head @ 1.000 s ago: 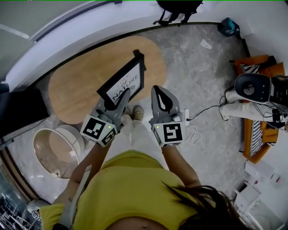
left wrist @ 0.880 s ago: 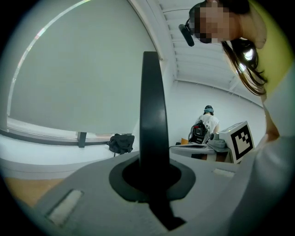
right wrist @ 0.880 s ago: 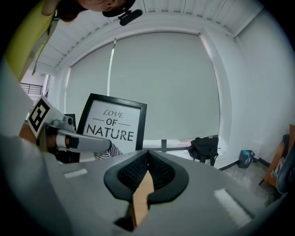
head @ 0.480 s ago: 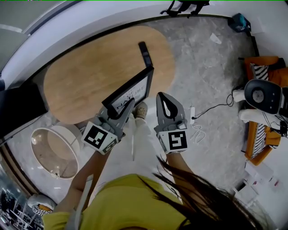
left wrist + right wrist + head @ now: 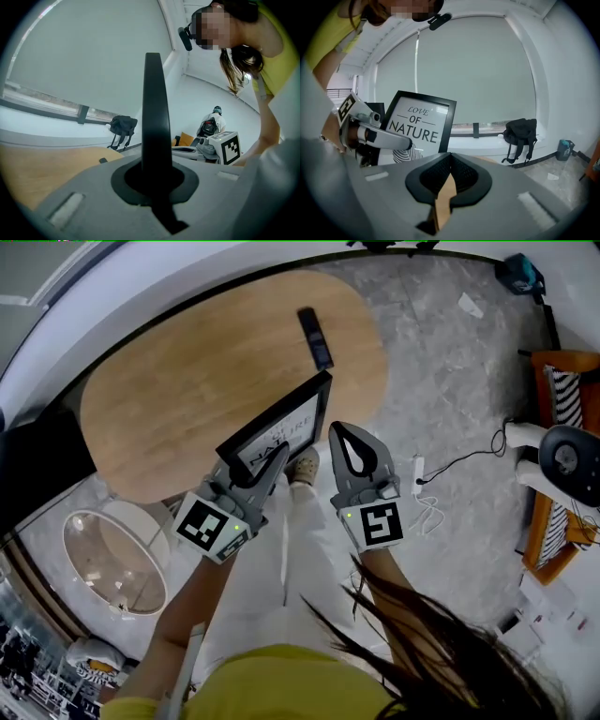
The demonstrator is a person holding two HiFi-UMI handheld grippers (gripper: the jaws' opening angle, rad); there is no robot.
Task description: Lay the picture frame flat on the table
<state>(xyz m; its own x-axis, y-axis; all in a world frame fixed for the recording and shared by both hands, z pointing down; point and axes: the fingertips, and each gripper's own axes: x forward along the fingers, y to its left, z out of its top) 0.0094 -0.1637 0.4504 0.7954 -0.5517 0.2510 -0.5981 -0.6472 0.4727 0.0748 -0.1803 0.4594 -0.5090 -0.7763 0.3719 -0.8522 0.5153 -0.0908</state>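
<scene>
Two grippers, both closed. Left gripper (image 5: 255, 468) is clamped on the picture frame (image 5: 281, 423). Its own view shows only a black edge-on bar running up from the jaws. The right gripper view gives the front instead: white print reading "LOVE OF NATURE", black border, left gripper's finger across the lower-left side. Right gripper (image 5: 343, 433) has jaws together with nothing in them, just beside the frame's right edge.

Frame stands near upright, leaning slightly, at the table's (image 5: 169, 399) near edge toward its right end. Its bottom edge is hidden, so can't tell if it rests on the wood.

Table is oval, light wood, with one slim dark bar-shaped item (image 5: 315, 337) near its far right edge.

Head view only: round white side table (image 5: 112, 563) off the table's near left end, grey stone floor (image 5: 450, 381), white power strip (image 5: 418, 468) with cable, orange seat (image 5: 541, 531) at right. Gripper views show a black backpack (image 5: 520, 132) under the window ledge.
</scene>
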